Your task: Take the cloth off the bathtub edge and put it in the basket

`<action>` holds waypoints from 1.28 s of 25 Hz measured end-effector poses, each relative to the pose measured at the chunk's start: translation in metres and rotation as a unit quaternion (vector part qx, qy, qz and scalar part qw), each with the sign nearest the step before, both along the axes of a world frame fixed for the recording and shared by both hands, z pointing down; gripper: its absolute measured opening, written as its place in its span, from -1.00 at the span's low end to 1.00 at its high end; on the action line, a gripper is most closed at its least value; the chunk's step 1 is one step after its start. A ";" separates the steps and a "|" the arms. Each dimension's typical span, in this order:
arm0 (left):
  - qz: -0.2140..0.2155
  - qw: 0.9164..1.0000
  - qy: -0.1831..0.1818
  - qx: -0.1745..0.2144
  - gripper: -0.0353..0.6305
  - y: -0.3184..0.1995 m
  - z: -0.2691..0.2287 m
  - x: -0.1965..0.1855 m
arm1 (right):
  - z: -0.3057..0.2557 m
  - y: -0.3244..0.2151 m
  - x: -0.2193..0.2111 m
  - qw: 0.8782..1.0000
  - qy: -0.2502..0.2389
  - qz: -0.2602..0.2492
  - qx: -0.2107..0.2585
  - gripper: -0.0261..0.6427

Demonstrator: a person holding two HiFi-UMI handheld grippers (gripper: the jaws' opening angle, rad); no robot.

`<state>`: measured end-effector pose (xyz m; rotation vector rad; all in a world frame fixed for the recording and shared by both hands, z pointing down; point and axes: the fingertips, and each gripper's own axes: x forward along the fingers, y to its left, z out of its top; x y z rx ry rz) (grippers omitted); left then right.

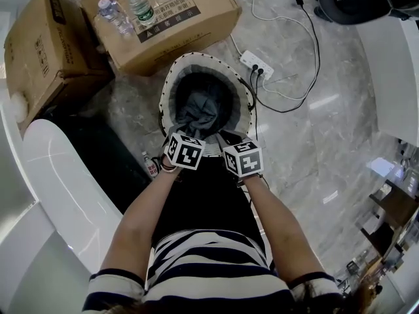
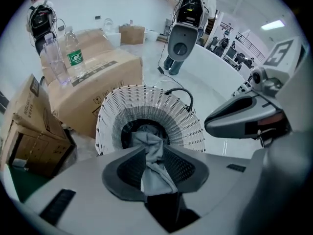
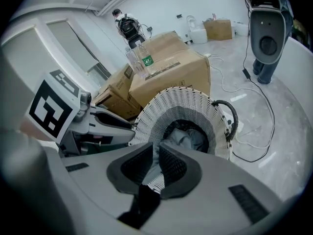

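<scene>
A white woven basket stands on the marble floor, and the grey cloth is bunched inside it. Both grippers hang side by side over its near rim. In the left gripper view, a strand of the cloth rises out of the basket and runs between the jaws of the left gripper, which stand apart around it. In the right gripper view, the jaws of the right gripper are nearly together on a thin fold of the cloth above the basket. In the head view the marker cubes hide the fingertips of both the left gripper and the right gripper.
Cardboard boxes with two water bottles stand just beyond the basket. A power strip and cables lie to its right. The white bathtub edge curves along the left. A small bottle stands on the floor beside it.
</scene>
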<state>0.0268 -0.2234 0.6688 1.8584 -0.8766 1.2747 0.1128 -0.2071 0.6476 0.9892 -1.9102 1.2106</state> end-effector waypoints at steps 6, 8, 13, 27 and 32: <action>-0.037 0.998 0.045 0.008 -0.78 0.007 -0.021 0.006 | -0.011 0.011 0.007 1.000 0.000 0.009 0.008 -0.76; -0.043 0.997 0.059 0.011 -0.80 0.011 -0.028 0.009 | -0.016 0.014 0.011 1.000 0.002 0.011 0.015 -0.77; -0.078 0.993 0.088 0.018 -0.83 0.023 -0.046 0.014 | -0.029 0.023 0.021 1.000 0.006 0.018 0.025 -0.80; -0.133 0.981 0.130 0.050 -0.84 0.052 -0.085 0.012 | -0.058 0.041 0.038 0.999 0.005 0.022 0.046 -0.83; -0.144 0.980 0.129 0.039 -0.84 0.075 -0.067 0.005 | -0.050 0.054 0.037 0.999 0.008 0.011 0.035 -0.83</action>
